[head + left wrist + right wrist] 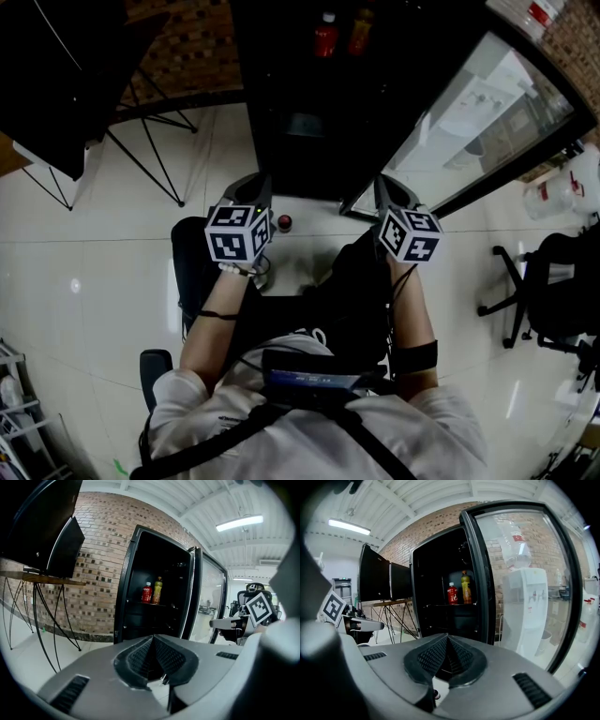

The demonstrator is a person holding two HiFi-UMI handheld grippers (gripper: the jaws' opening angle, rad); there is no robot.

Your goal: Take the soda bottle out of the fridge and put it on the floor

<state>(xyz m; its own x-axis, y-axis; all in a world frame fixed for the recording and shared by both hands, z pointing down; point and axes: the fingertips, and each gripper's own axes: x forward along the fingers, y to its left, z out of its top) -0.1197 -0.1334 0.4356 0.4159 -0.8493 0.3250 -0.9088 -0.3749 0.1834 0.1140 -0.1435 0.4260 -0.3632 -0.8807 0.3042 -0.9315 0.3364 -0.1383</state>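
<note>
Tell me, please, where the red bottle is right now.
In the right gripper view the red bottle stands on a shelf inside the open fridge, ahead at centre, just left of the yellow bottle.

The soda bottle (453, 594), red-labelled and probably cola, stands upright on a shelf (449, 605) inside the fridge (140, 620); an orange bottle (465, 588) stands just beside it; the fridge is black, its glass door (520, 573) wide open; pale tiled floor (94, 262) lies before it.
</note>
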